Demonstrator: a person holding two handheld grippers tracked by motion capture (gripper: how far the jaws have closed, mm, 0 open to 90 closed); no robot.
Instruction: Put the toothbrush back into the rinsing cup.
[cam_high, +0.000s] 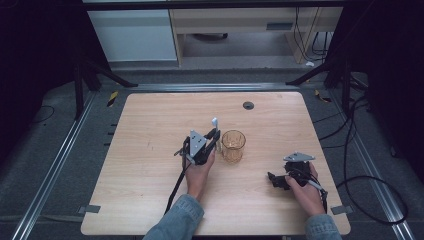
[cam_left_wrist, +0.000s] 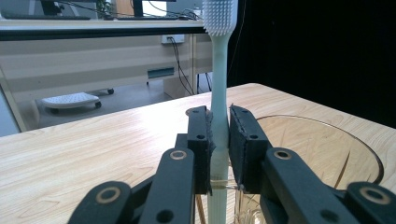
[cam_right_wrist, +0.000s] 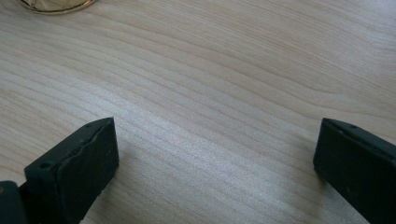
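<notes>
The left gripper (cam_left_wrist: 219, 149) had its jaws clamped on the handle of a pale toothbrush (cam_left_wrist: 218, 84), held upright with bristles on top, just beside an amber glass cup (cam_high: 233, 145) near the middle of the table (cam_high: 150, 120). Picking up looked done; dropping the brush into the cup probably remained. The right gripper (cam_right_wrist: 215, 163) rested wide open and empty near the table's right front corner.

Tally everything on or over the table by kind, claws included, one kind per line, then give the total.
Claws: 2, the left claw and the right claw
Toothbrushes: 1, the pale toothbrush clamped upright in the left claw
Cups: 1, the amber glass cup beside it
Total: 4
</notes>
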